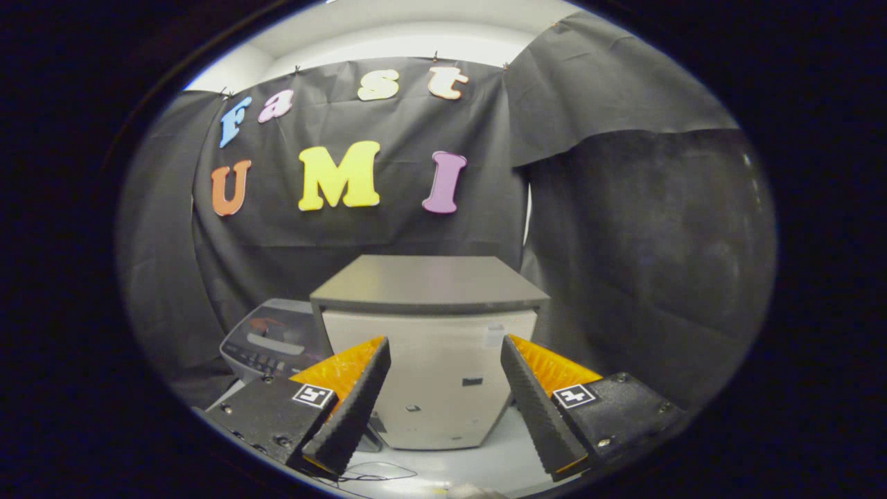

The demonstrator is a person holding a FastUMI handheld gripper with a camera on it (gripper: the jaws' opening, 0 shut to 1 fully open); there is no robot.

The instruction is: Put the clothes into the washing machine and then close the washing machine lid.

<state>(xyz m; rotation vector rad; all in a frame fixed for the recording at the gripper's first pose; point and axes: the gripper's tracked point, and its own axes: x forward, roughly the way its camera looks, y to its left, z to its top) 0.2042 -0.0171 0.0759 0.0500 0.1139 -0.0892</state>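
Claw (443,402) is released, its 2 fingers (353,405) spread wide apart with nothing gripped between them, each finger carrying a small square marker tag on its base. Framed in the gap between the fingers and just beyond them stands the washing machine (429,374), a small boxy pale-fronted unit resting on the white bench (478,471). Its lid (426,281) is a flat dark grey slab lying level across the top, overhanging the front edge slightly; it looks down and closed from this angle, though the far side of it can't be checked. The front panel of the washing machine has a small dark rectangular mark right of centre and a tiny spot lower down near the middle; a pale sticker sits near its upper right corner, too blurred to make out. Left of the washing machine, touching or just beside its side, is a grey control panel (274,343) with a row of dark buttons and a reddish patch, partly hidden behind the left finger. A thin dark cable (374,475) loops on the bench near the tip of the left finger. Black cloth wall (624,242) hangs behind and to the right of everything.
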